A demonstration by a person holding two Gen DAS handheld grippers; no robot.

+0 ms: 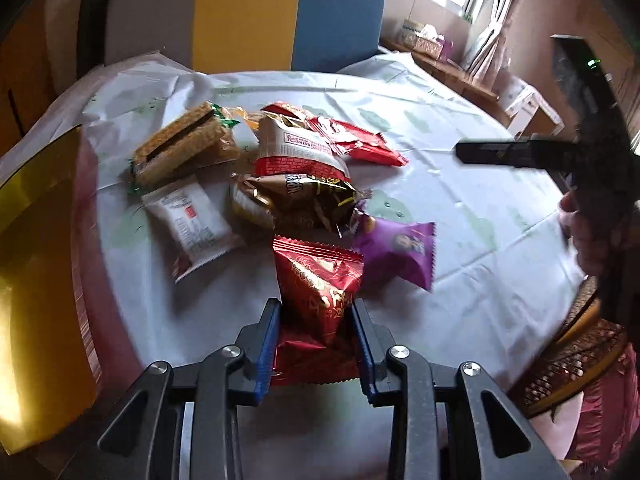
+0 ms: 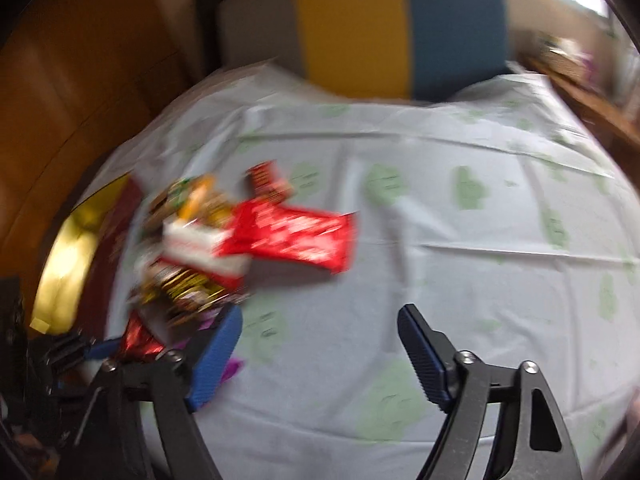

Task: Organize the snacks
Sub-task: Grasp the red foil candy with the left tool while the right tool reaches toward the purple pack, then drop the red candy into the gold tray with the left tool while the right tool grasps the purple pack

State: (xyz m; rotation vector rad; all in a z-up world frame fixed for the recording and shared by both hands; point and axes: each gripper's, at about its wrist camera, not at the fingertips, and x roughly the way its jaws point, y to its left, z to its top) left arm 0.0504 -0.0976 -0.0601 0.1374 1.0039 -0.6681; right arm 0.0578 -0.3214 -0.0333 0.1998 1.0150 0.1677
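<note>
From my left wrist view, the left hand-held gripper (image 1: 316,320) pinches a red foil snack packet (image 1: 320,280) between its blue pads, at the near edge of the snack pile (image 1: 280,172) on the counter (image 1: 460,184). A gold tray (image 1: 36,280) at the left looks bare inside.

From my right wrist view, blurred, the right hand-held gripper (image 2: 320,344) stands wide over bare cloth, nothing between its pads, beside the pile.

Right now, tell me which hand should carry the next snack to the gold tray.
Left. Its gripper already has the red packet between its jaws, and the gold tray lies on its side. The right gripper hangs empty over bare tablecloth.
</note>
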